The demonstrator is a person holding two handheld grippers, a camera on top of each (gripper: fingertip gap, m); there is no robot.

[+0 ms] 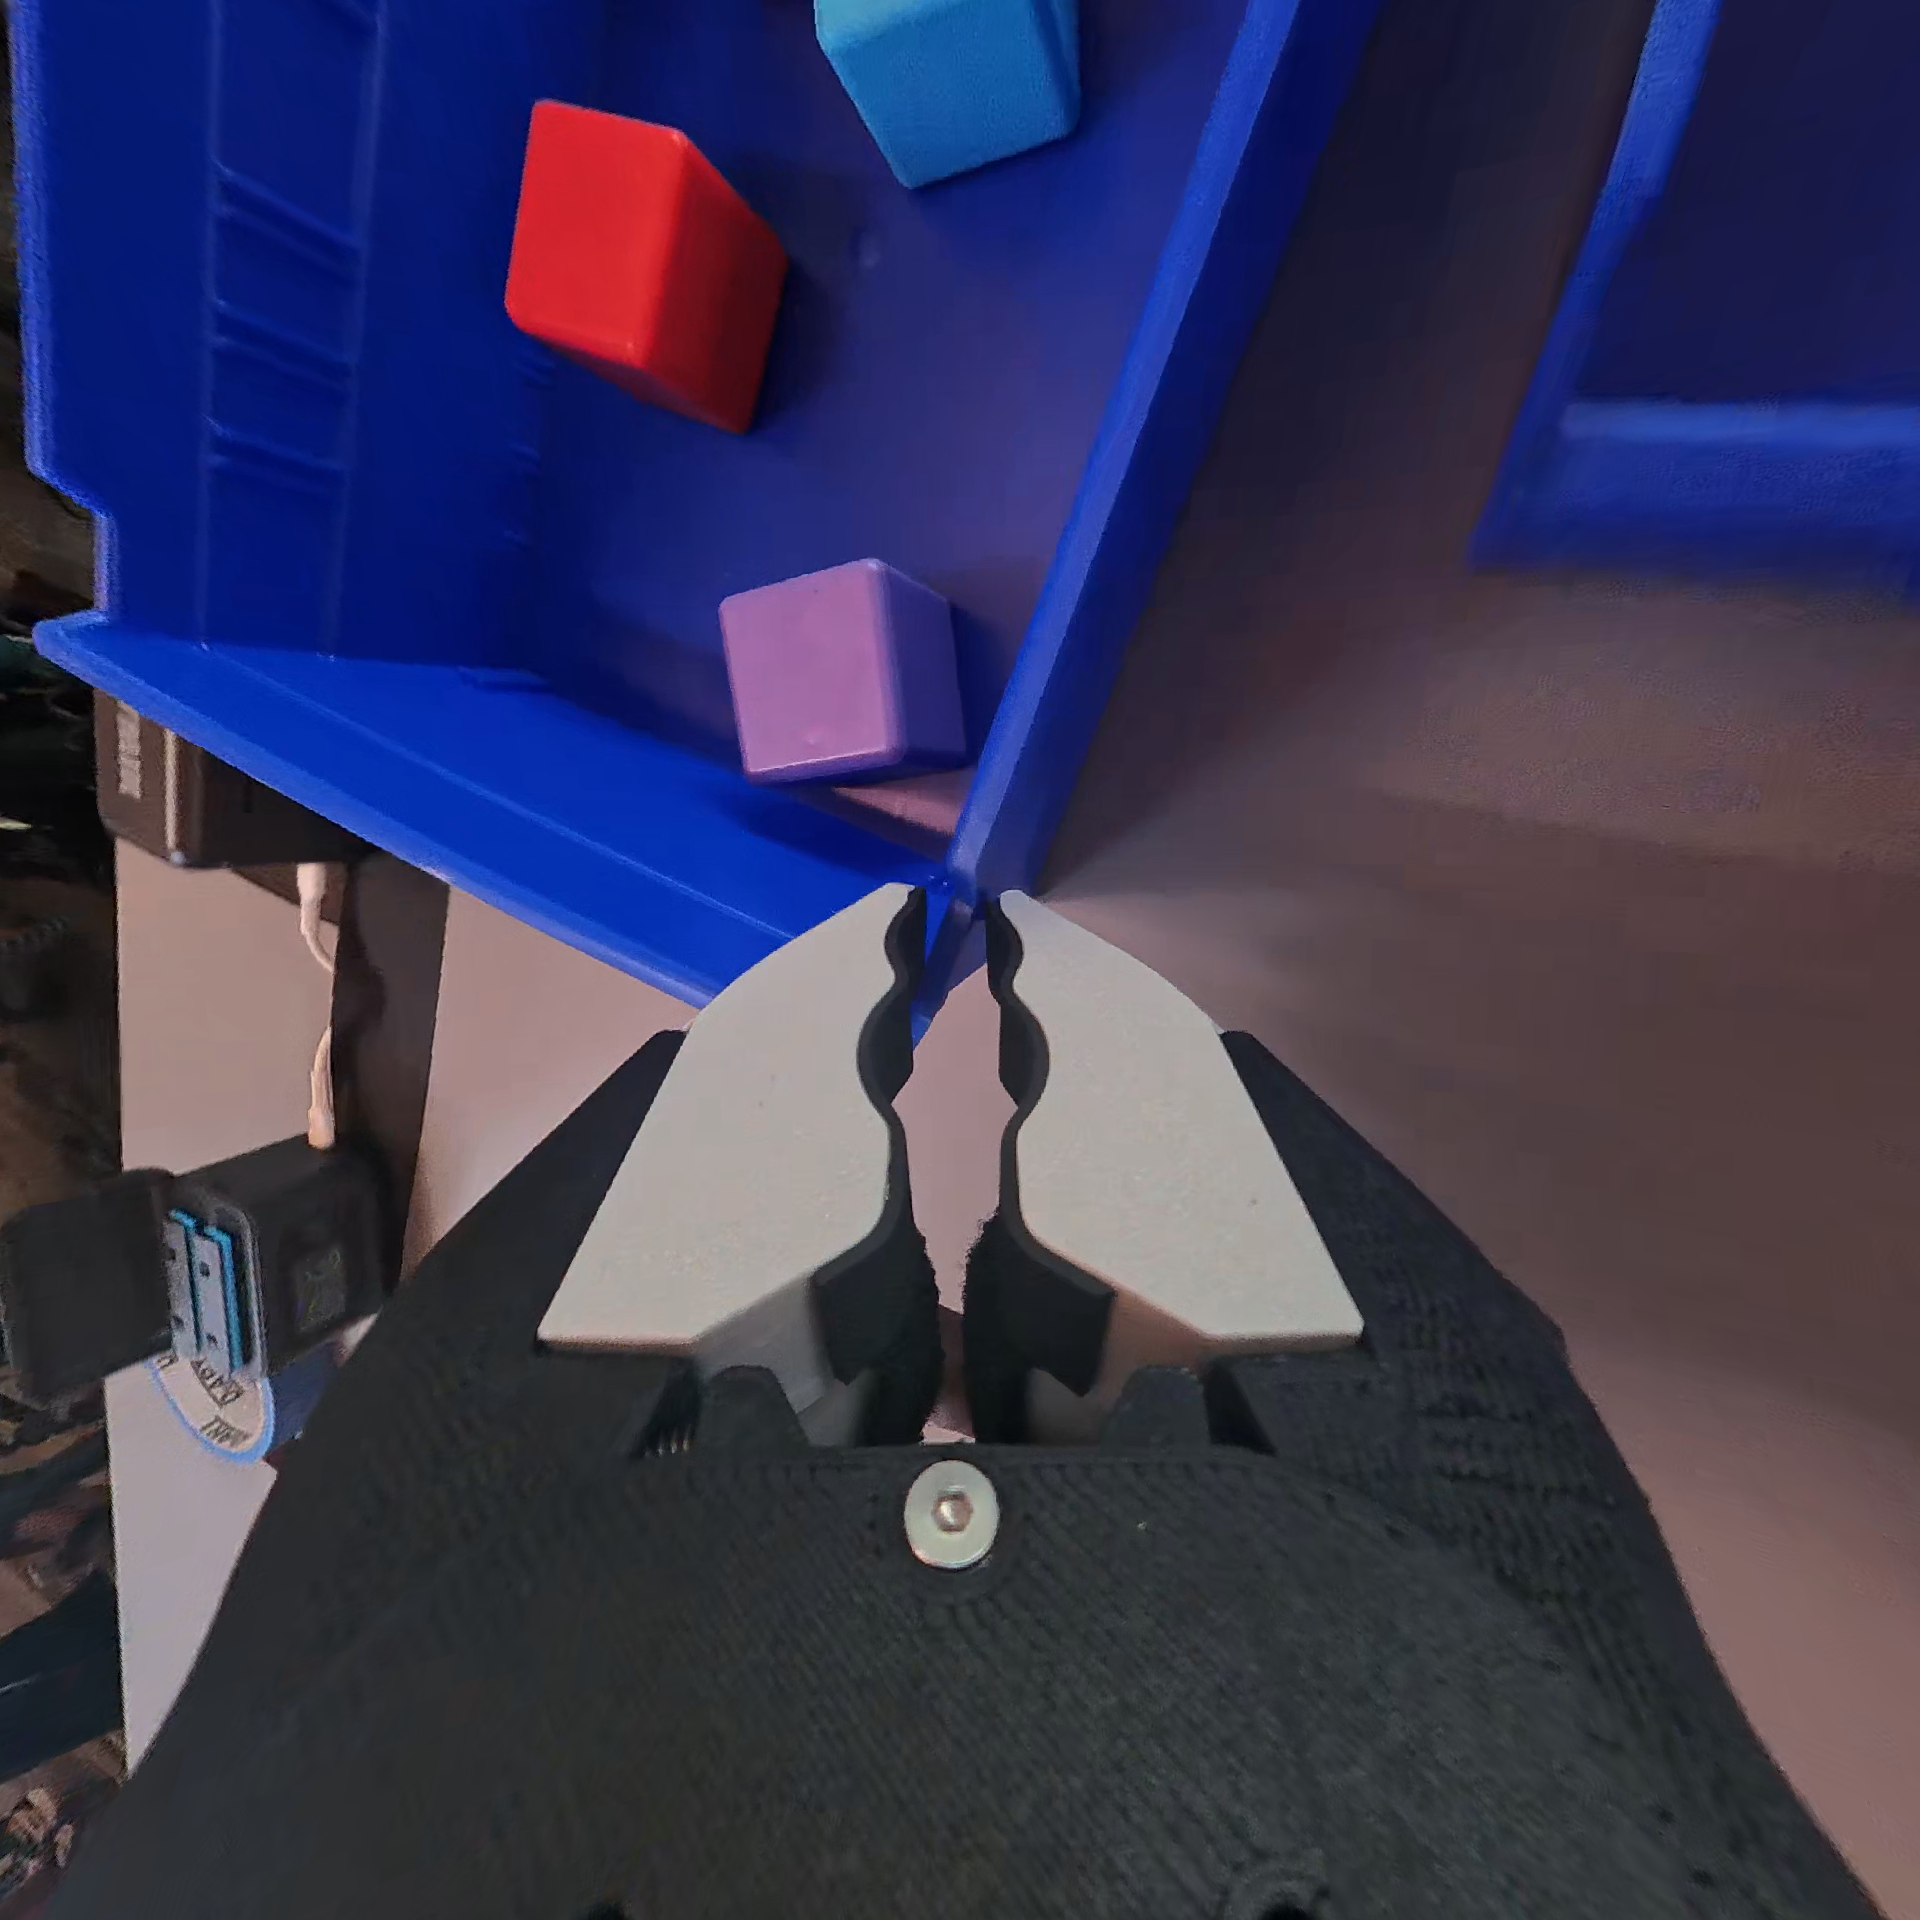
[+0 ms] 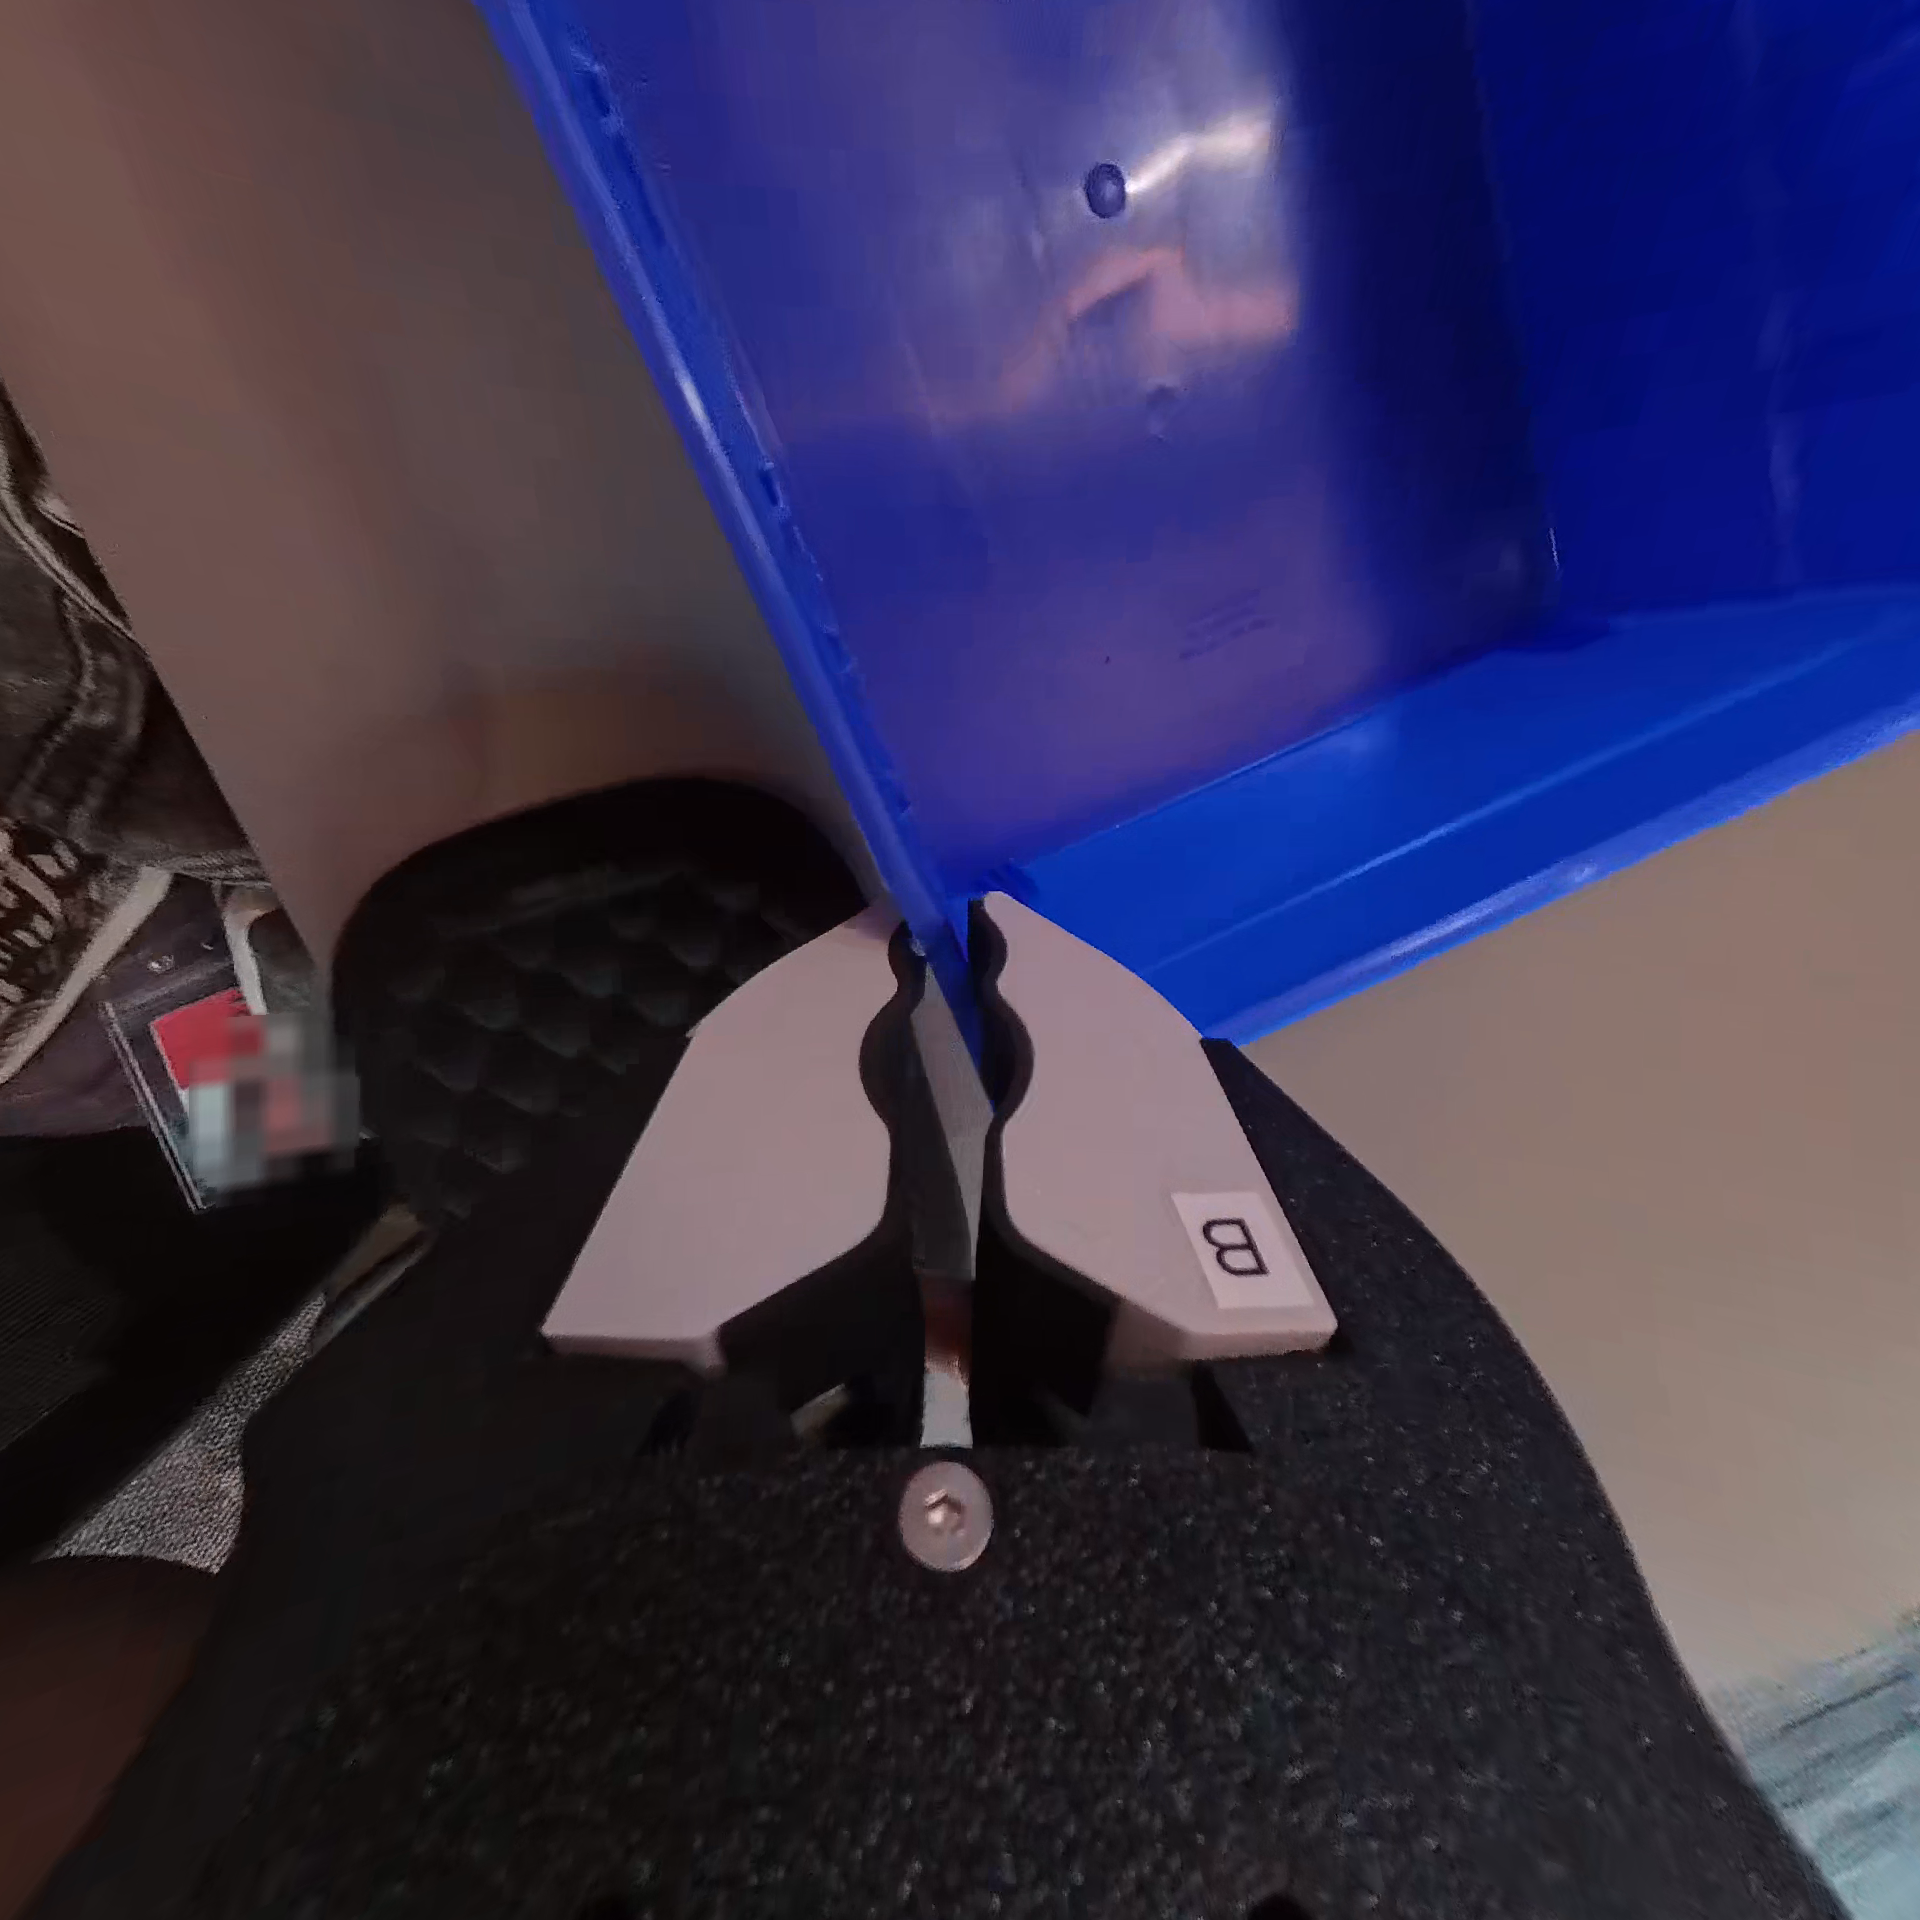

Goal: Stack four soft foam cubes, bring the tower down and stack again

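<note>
We have the left gripper (image 1: 954,914) angled over a blue plastic bin (image 1: 520,769), fingers pinched on its corner rim. Inside, on the smooth floor: red cube (image 1: 644,260), purple cube (image 1: 842,670), light-blue cube (image 1: 951,78), rounded edges, apart. Right gripper (image 2: 940,920) likewise clamps a glossy blue bin (image 2: 1403,790) corner over the counter (image 2: 1558,1195).

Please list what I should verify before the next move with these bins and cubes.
1. Left hand-held gripper shut on the blue plastic cube bin's corner: ok.
2. Right hand-held gripper shut on the second blue plastic bin's corner: ok.
3. Red foam cube, light blue foam cube, purple foam cube located in the cube bin: ok.
4. Fourth cube located: cannot tell.
5. Cubes stacked: not ok, all three lie apart.
</note>
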